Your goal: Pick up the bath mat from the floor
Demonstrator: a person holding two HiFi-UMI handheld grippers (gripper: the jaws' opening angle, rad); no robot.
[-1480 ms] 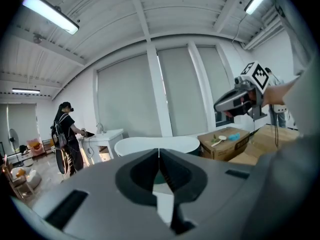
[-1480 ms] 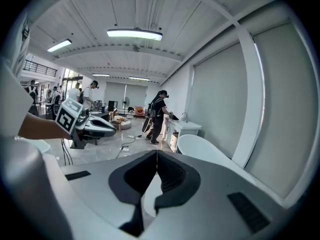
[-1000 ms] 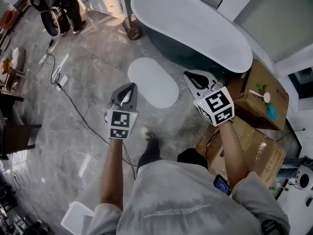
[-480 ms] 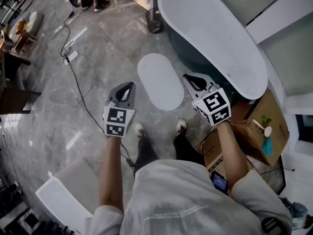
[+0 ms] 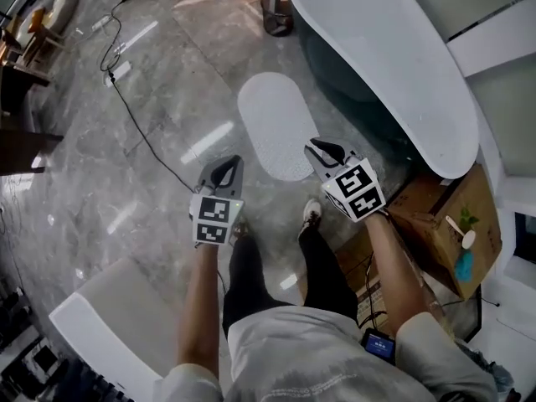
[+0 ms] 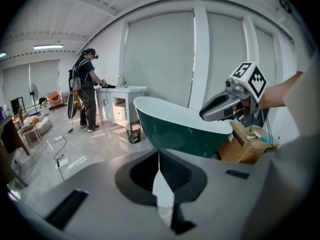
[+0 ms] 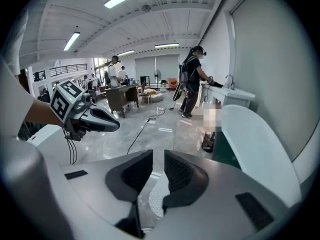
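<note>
White oval bath mat point(image 5: 276, 124) flat on the grey marble floor point(image 5: 126, 182), just beside the bathtub point(image 5: 394, 65). Left tool point(image 5: 224, 167) clenched, jaws together on nothing, over bare floor off the mat's near left end. Right tool point(image 5: 322, 151) a little parted, having just been opening, nothing between the jaws, pointing down by the mat's near right edge

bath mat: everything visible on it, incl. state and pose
The bath mat is a pale grey-white elongated oval with rounded ends. Its top is covered in fine raised dots and looks like rubber or plastic. It lies flat and unfolded on the glossy grey marble-look floor, lengthwise beside the dark green bathtub but apart from it. Its near end is just ahead of the person's shoe. Nothing rests on it.
</note>
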